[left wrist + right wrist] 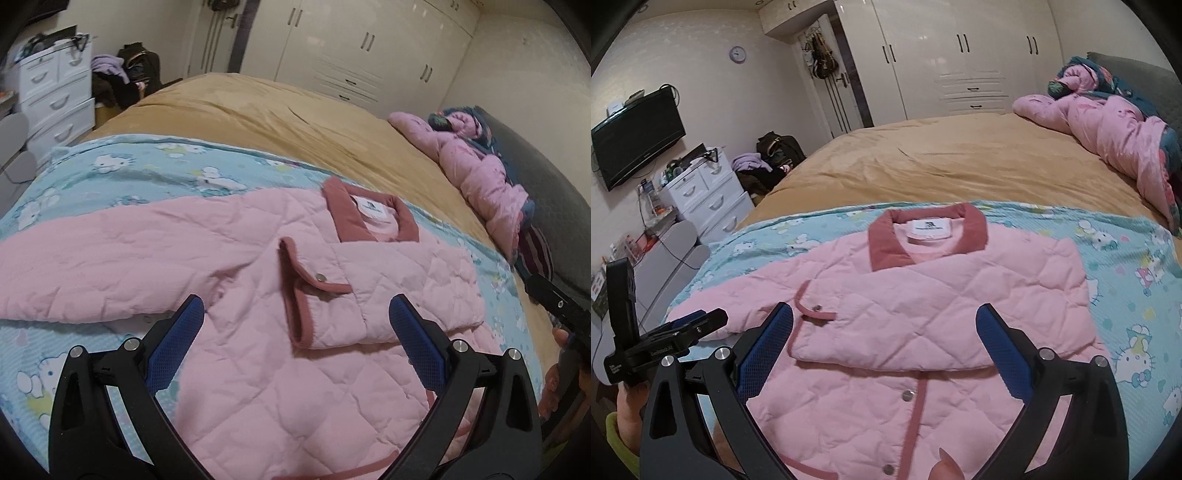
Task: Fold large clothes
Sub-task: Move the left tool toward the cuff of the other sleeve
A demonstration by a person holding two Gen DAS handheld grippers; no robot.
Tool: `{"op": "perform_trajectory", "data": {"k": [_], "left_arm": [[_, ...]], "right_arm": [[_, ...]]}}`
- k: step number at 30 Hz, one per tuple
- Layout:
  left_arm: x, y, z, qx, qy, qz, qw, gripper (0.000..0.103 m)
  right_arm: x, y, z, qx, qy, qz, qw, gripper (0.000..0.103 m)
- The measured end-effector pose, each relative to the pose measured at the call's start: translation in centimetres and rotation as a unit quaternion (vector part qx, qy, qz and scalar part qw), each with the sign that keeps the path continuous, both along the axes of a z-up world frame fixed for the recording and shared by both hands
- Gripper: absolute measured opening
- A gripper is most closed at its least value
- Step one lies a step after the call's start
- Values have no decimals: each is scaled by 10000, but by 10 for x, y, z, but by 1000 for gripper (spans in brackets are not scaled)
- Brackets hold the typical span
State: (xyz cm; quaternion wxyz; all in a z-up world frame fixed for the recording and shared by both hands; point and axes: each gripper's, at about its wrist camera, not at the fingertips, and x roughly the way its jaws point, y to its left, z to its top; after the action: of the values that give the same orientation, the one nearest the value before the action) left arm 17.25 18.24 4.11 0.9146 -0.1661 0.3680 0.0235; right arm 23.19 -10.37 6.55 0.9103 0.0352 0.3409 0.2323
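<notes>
Lying on the bed's (pixel 923 162) near edge, the jacket (pixel 923 295) is half folded; both tools, left (pixel 297 325) and right (pixel 884 328), are held spread above it. Its folded sleeve (pixel 886 332) could be dragged open if snagged.

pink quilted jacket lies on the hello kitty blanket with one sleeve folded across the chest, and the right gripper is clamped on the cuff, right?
Not quite: the right gripper is open, clamped on nothing, as the right wrist view shows. The pink quilted jacket does lie on the Hello Kitty blanket, sleeve folded across.
</notes>
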Motion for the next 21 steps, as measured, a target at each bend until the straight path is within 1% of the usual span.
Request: {"op": "perform_trajectory", "data": {"k": [3, 9, 21], "left_arm": [[-8, 14, 3, -130, -45, 122, 9998, 94], [-23, 35, 6, -97, -67, 357, 9993, 94], [-48, 79, 5, -255, -142, 856, 9959, 94]], "right_arm": [[-3, 14, 4, -17, -53, 110, 9999, 99], [-6, 36, 9, 3, -112, 259, 9996, 99], [-15, 78, 17, -15, -202, 506, 9985, 99]]}}
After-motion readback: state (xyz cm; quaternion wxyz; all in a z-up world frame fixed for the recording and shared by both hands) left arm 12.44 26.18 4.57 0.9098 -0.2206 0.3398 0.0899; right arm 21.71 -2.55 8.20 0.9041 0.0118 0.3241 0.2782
